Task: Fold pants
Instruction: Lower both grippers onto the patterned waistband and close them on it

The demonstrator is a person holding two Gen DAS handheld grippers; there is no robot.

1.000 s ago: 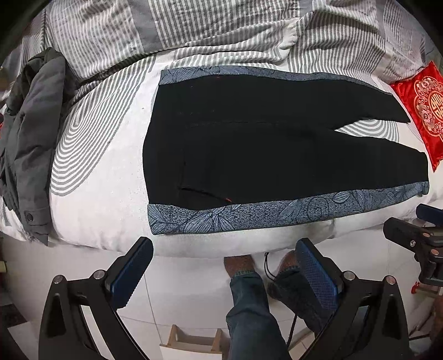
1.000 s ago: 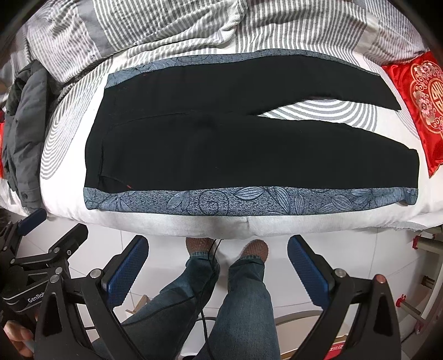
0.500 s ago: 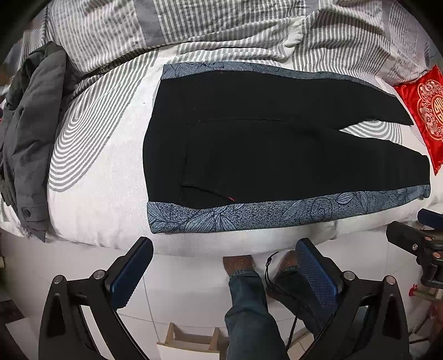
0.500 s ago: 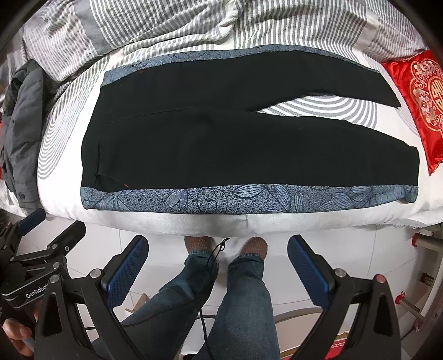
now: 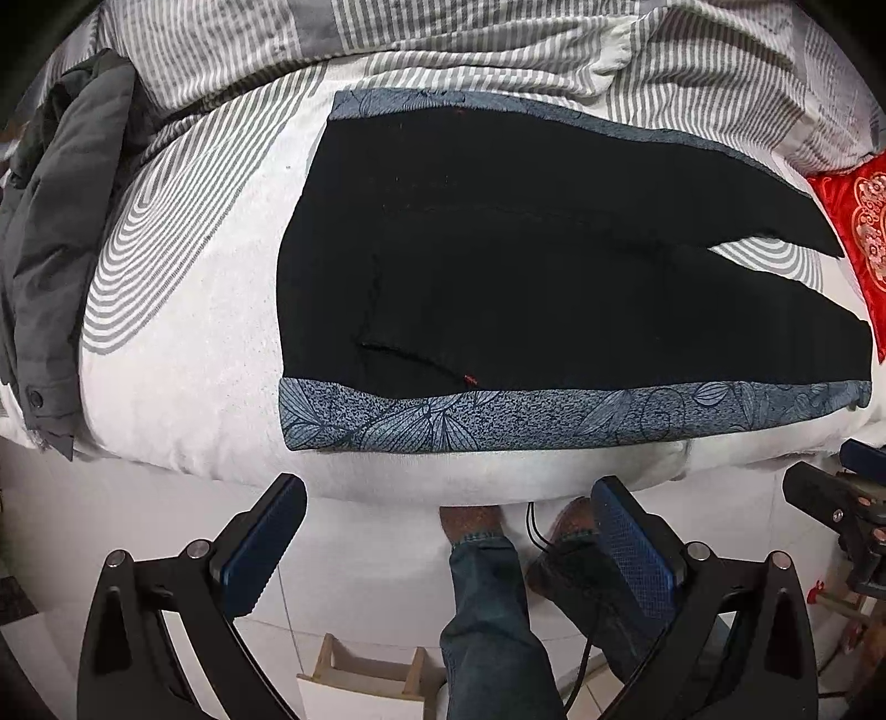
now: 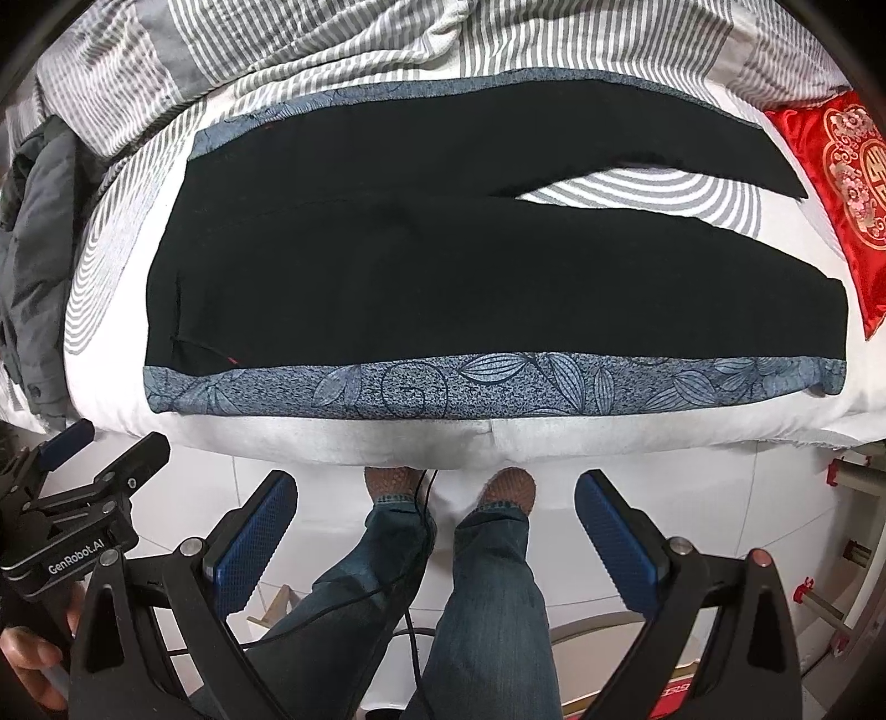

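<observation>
Just one pants [image 5: 554,266], two gaping, empty tongs [image 5: 448,531] [image 6: 434,520].

Grey jacket [image 5: 44,249] lay crumpled at my bed's [image 5: 183,354] left edge, red embroidered cushion [image 6: 841,183] right, striped duvet [image 6: 332,39] behind.

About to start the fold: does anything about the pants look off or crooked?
Nothing stands out. The pants lie flat on the bed, legs slightly splayed toward the red cushion; both grippers are open and clear.
</observation>
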